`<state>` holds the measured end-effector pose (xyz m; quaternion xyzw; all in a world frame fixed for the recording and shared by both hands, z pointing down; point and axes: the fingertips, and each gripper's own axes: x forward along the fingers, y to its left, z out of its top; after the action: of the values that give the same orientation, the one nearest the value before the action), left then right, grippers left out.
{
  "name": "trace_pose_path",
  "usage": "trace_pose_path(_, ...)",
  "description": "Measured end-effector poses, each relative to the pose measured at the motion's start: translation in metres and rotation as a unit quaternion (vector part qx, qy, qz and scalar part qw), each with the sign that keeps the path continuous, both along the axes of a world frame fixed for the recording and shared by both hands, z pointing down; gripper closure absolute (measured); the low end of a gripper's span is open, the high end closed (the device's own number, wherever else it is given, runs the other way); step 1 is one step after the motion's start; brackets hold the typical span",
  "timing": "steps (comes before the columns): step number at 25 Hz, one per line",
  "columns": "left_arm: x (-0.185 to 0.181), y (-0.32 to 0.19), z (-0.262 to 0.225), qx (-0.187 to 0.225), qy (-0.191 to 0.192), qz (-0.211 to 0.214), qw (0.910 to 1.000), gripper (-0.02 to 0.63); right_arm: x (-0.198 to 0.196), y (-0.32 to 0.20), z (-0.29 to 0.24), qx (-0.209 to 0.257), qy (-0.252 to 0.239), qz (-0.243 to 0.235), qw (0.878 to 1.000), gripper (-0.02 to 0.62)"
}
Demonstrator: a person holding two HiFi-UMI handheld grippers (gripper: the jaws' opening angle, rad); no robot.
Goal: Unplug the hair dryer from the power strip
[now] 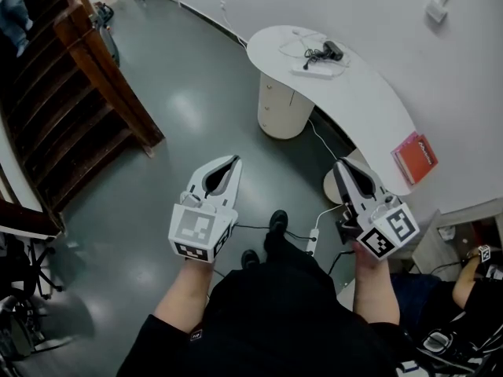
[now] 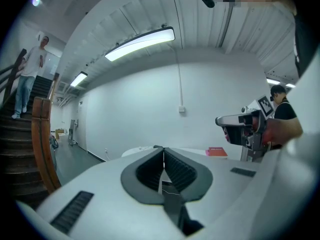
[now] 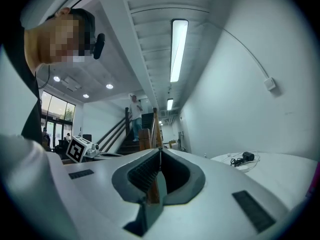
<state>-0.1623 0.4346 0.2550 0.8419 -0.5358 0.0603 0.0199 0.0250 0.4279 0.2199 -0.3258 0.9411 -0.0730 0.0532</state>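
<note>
Two are showing at lower centre: left gripper [image 1: 233, 160], right gripper [image 1: 339, 164]; one table [image 1: 369, 93] and one red book [image 1: 414, 157] are sitting upper right.

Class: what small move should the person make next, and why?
Probably step toward the white table: the power strip lies on it, well beyond the left gripper and right gripper, both shut and empty.

Steep overhead head view; level gripper views, both toward distant white table [image 1: 369, 93]
</note>
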Motion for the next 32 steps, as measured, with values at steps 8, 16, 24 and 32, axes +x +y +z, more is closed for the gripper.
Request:
trace_pose_path(8,0.011,-0.047,0.015,-0.019,-0.005,0.004,0.9998,0.592,0.013,-0.045,0.015,-0.018,-0.017,-0.003,1.000,0.560)
trace_pose_path(16,0.038,-0.134,0.023,-0.029,-0.012,0.014,0.9994,0.592,0.038,-0.134,0.032,-0.042,-0.034,-0.003,0.999,0.560)
trace_pose_path(24,0.063,-0.228,0.026,-0.040,-0.018,0.012,0.9990,0.592,0.054,-0.224,0.039,-0.053,-0.035,-0.022,0.998,0.559)
trace_pose_path(32,0.099,-0.282,0.010,-0.032,-0.033,0.022,0.9987,0.592,0.085,-0.281,0.034,-0.051,-0.056,-0.025,0.997,0.560)
